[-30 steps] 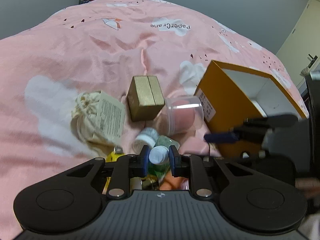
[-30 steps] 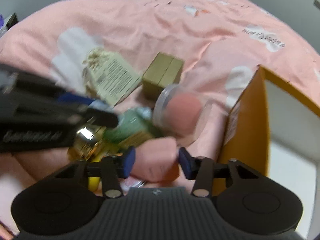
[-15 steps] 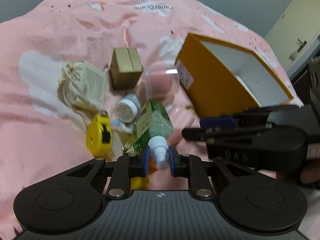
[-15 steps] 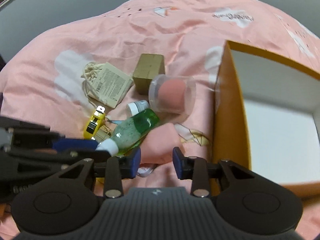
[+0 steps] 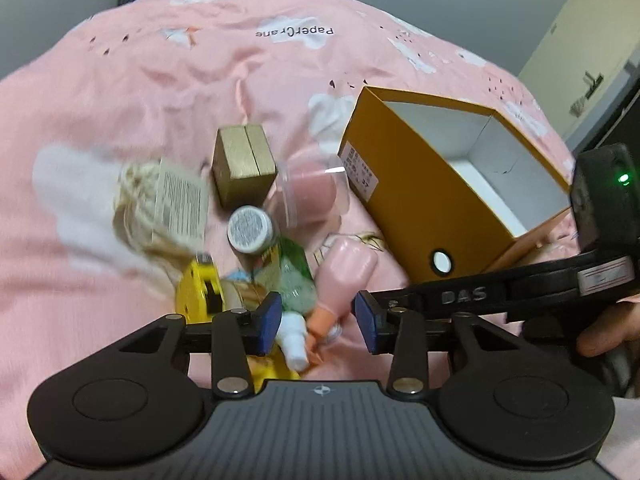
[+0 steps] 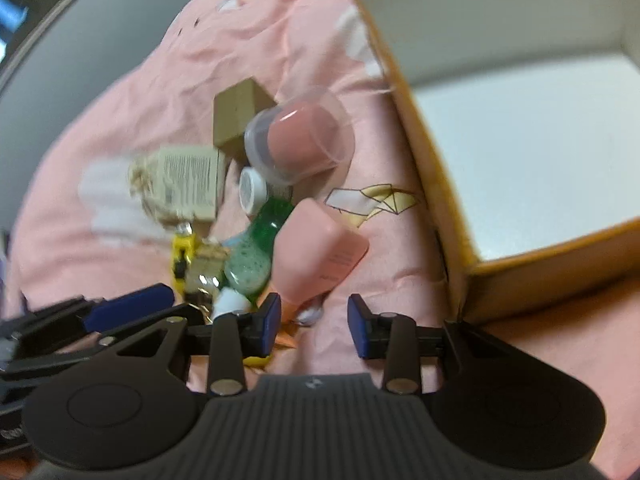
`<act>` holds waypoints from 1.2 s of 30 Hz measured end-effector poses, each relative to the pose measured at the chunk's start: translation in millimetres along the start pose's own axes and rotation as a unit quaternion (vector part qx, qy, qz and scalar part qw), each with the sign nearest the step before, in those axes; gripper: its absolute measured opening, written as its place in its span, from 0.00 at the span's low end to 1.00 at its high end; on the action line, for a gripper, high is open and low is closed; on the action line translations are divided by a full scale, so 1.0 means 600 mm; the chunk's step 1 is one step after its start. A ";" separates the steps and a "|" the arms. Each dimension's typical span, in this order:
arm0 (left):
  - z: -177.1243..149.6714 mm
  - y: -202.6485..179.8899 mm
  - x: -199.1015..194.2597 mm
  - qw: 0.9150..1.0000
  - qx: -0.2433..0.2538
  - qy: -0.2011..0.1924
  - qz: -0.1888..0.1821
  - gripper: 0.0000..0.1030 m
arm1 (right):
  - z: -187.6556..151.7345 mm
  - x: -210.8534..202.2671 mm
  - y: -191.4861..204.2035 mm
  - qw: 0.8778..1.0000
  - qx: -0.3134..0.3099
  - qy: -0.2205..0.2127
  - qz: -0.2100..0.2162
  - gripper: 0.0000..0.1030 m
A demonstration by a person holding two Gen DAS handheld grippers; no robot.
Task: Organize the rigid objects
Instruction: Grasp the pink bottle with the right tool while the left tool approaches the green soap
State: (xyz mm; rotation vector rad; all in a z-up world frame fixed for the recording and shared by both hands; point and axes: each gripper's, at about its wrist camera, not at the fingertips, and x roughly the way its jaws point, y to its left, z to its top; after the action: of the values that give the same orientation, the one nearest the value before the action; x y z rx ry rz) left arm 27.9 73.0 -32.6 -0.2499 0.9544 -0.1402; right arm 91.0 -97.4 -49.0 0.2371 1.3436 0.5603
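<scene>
A pile of small things lies on the pink bedspread. My left gripper [image 5: 318, 322] hangs over its near end, jaws opening. The green bottle [image 5: 294, 280] points its white cap [image 5: 294, 344] into the gap, and neither pad presses on it. A pink tube [image 5: 346, 274] lies beside the bottle. My right gripper [image 6: 314, 320] is just in front of that pink tube [image 6: 318, 248], jaws opening, with only the tube's narrow end near the gap. An orange box [image 5: 400, 204] with a white, bare inside stands open to the right. One right finger [image 5: 464, 294] crosses the left wrist view.
Behind the bottle are a small white-lidded jar [image 5: 250, 230], a clear cup holding a pink sponge [image 5: 312, 196], a gold box [image 5: 244, 164], a cloth bag with a paper tag [image 5: 168, 196] and a yellow tape measure [image 5: 198, 292]. The orange box wall [image 6: 520, 280] is close on the right.
My left gripper, shut on the bottle's white cap before, has opened off it. The right gripper has rolled and shifted toward the box, and its jaws stand wider than half a second ago.
</scene>
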 end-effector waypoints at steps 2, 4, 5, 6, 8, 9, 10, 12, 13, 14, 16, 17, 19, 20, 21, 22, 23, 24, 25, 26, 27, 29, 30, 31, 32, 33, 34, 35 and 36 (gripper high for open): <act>0.007 -0.004 0.014 1.000 0.018 0.007 0.009 0.45 | 0.003 -0.001 -0.003 1.000 0.019 -0.002 0.011 0.38; 0.010 -0.006 0.029 0.999 0.035 0.021 0.012 0.45 | 0.006 0.003 -0.001 0.999 0.028 -0.001 0.015 0.41; 0.009 -0.006 0.034 0.999 0.040 0.027 0.010 0.45 | 0.007 0.006 -0.001 0.999 0.036 -0.002 0.018 0.42; 0.009 -0.006 0.040 0.998 0.044 0.034 0.009 0.45 | 0.009 0.010 -0.002 0.999 0.044 -0.002 0.021 0.45; 0.005 -0.001 0.045 0.998 0.045 0.039 0.015 0.45 | 0.014 0.018 -0.004 0.998 0.062 0.001 0.023 0.47; 0.005 0.002 0.048 0.998 0.042 0.040 0.016 0.45 | 0.016 0.024 -0.005 0.998 0.066 0.004 0.021 0.47; 0.004 0.006 0.046 0.998 0.039 0.041 0.014 0.45 | 0.017 0.032 -0.003 0.997 0.070 0.008 0.018 0.47; 0.005 0.010 0.046 0.998 0.037 0.042 0.010 0.45 | 0.019 0.044 -0.004 0.996 0.083 0.010 0.011 0.47; 0.006 0.010 0.046 0.998 0.039 0.042 0.010 0.45 | 0.020 0.048 -0.006 0.996 0.092 0.009 0.010 0.48; 0.006 0.010 0.047 0.998 0.042 0.043 0.009 0.45 | 0.021 0.051 -0.009 0.995 0.100 0.007 0.011 0.49; 0.007 0.009 0.051 0.998 0.046 0.045 0.005 0.47 | 0.023 0.061 -0.016 0.993 0.114 0.003 0.020 0.54; 0.008 0.007 0.053 0.998 0.047 0.046 0.004 0.48 | 0.023 0.064 -0.016 0.993 0.116 -0.001 0.019 0.54; 0.011 0.003 0.058 0.997 0.055 0.048 0.005 0.48 | 0.024 0.067 -0.013 0.993 0.113 -0.006 0.019 0.49; 0.011 -0.001 0.060 0.997 0.063 0.047 0.007 0.49 | 0.024 0.065 -0.013 0.993 0.112 -0.010 0.017 0.49; 0.011 -0.005 0.061 0.996 0.071 0.047 0.009 0.52 | 0.024 0.062 -0.013 0.994 0.110 -0.012 0.020 0.48; 0.011 -0.009 0.064 0.995 0.081 0.048 0.012 0.52 | 0.023 0.059 -0.011 0.994 0.105 -0.015 0.020 0.48; 0.011 -0.014 0.067 0.994 0.093 0.049 0.019 0.52 | 0.022 0.055 -0.007 0.995 0.098 -0.018 0.017 0.48; 0.012 -0.018 0.071 0.993 0.104 0.049 0.025 0.54 | 0.021 0.048 -0.002 0.996 0.086 -0.022 0.013 0.48; 0.012 -0.022 0.074 0.992 0.116 0.050 0.030 0.62 | 0.020 0.040 0.005 0.997 0.072 -0.028 0.009 0.48; 0.014 -0.024 0.077 0.990 0.123 0.054 0.032 0.65 | 0.020 0.034 0.012 0.998 0.060 -0.032 0.002 0.48; 0.015 -0.026 0.082 0.989 0.134 0.061 0.031 0.69 | 0.019 0.030 0.017 0.998 0.049 -0.032 -0.014 0.48; 0.015 -0.033 0.091 0.983 0.163 0.070 0.042 0.69 | 0.017 0.028 0.015 0.998 0.043 -0.028 -0.024 0.45; 0.014 -0.036 0.094 0.981 0.175 0.073 0.049 0.71 | 0.016 0.027 0.014 0.998 0.043 -0.027 -0.028 0.42; 0.014 -0.039 0.097 0.979 0.183 0.076 0.054 0.71 | 0.015 0.027 0.014 0.998 0.043 -0.026 -0.032 0.42; 0.014 -0.038 0.100 0.978 0.187 0.077 0.057 0.71 | 0.015 0.028 0.012 0.998 0.045 -0.025 -0.033 0.42; 0.013 -0.037 0.102 0.977 0.190 0.078 0.064 0.66 | 0.015 0.031 0.008 0.998 0.049 -0.023 -0.028 0.42; 0.012 -0.036 0.104 0.975 0.195 0.077 0.076 0.65 | 0.015 0.033 0.003 0.998 0.055 -0.023 -0.022 0.40; 0.011 -0.033 0.103 0.975 0.195 0.075 0.081 0.64 | 0.016 0.035 -0.001 0.998 0.061 -0.023 -0.017 0.40; 0.011 -0.029 0.101 0.976 0.190 0.072 0.082 0.63 | 0.017 0.037 -0.002 0.998 0.063 -0.023 -0.012 0.40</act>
State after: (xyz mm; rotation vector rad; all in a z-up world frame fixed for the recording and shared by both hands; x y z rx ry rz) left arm 67.8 43.5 -72.1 0.1941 1.0661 -0.1884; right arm 103.6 -85.8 -66.3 0.3353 1.3378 0.4482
